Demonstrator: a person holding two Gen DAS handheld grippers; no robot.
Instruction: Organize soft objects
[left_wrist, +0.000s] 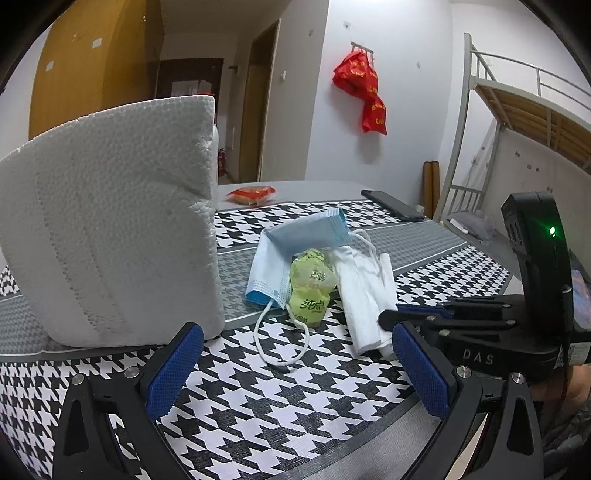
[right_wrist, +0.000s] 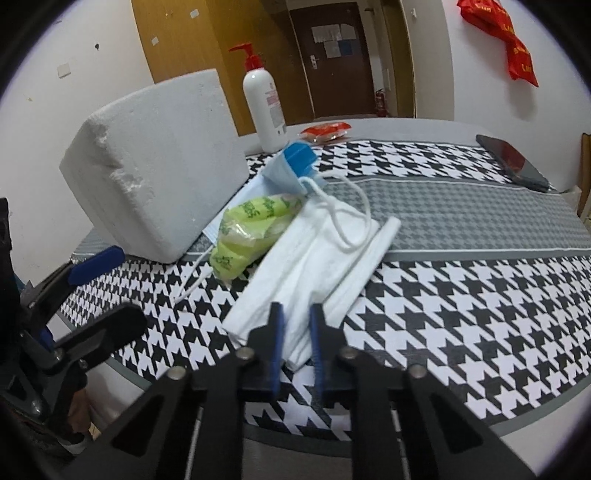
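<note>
Two jaws of the right gripper (right_wrist: 297, 334) are pinched on the near edge of the white mask (right_wrist: 314, 254) (lying on the houndstooth cloth (right_wrist: 461, 295)); the left gripper (left_wrist: 295, 373) is held wide, empty.

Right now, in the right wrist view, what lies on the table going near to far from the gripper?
Right gripper, closed on the white mask → green packet → blue mask → lotion bottle.
</note>
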